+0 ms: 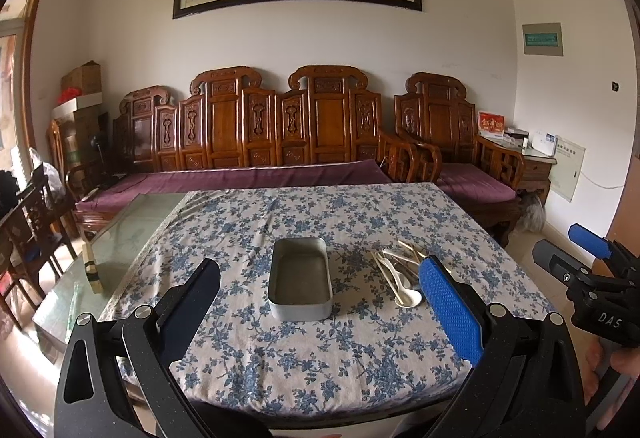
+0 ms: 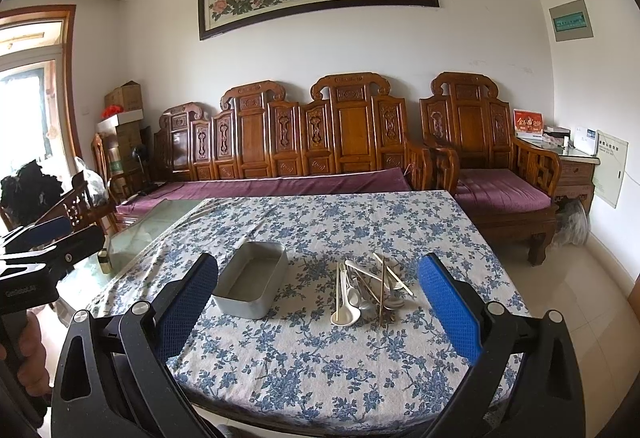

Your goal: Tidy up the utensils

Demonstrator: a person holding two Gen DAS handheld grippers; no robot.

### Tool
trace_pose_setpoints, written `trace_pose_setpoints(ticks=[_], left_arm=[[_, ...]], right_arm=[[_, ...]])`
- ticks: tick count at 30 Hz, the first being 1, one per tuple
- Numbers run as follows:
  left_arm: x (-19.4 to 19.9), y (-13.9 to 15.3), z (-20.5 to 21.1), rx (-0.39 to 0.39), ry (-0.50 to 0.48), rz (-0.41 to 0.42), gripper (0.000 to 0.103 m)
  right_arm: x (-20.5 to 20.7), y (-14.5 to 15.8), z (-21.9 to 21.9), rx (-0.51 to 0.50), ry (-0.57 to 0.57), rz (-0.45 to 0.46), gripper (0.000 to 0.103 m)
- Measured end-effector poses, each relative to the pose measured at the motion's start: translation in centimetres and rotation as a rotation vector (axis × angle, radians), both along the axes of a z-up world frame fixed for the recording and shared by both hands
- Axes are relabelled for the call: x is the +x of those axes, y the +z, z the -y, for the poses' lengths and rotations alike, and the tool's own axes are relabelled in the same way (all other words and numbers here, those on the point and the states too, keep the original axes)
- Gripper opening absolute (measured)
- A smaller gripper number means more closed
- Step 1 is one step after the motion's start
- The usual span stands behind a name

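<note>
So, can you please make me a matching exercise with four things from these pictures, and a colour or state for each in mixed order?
Column one:
1. metal tin
2. pile of utensils
3. tablecloth
4. sofa cushion

Column two:
a. purple
b. white with blue flowers
c. empty, open on top
d. loose on the cloth, right of the tin

Pairs: 1-c, 2-d, 3-b, 4-a
</note>
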State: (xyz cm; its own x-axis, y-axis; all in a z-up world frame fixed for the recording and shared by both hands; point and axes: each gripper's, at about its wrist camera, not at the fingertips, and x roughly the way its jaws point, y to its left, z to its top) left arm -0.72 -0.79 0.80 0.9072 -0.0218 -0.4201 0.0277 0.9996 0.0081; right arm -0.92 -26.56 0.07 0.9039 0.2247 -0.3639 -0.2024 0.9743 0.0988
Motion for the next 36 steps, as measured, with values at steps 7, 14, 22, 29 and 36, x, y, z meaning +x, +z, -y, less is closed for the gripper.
trace_pose_setpoints(ticks=[7, 14, 22, 29, 36], left_arm=[[0.0, 0.0, 0.4, 0.000, -0.004, -0.002, 0.097], [1.1, -0.8, 0.7, 0.002, -0.008, -0.031, 0.097], [4.8, -3.8, 0.1, -0.015, -0.017, -0.118, 0.097], [10.0, -7.5, 1.3, 0.010, -0.067, -0.204, 0.097], [15.1, -11.4, 2.2, -0.025, -0.122, -0.308, 0.097]], right_arm=[[-0.1, -0.4, 0.0, 0.000, -0.001, -0.002, 0.101], [-0.1, -0.3, 0.2, 0.000, -0.001, -0.007, 0.101], [3.6, -2.7, 1.2, -0.018, 0.029, -0.055, 0.101], [8.4, -6.4, 1.9, -0.081, 0.026, -0.125, 0.091], [13.7, -10.2, 4.0, -0.135, 0.013, -0.221, 0.075]])
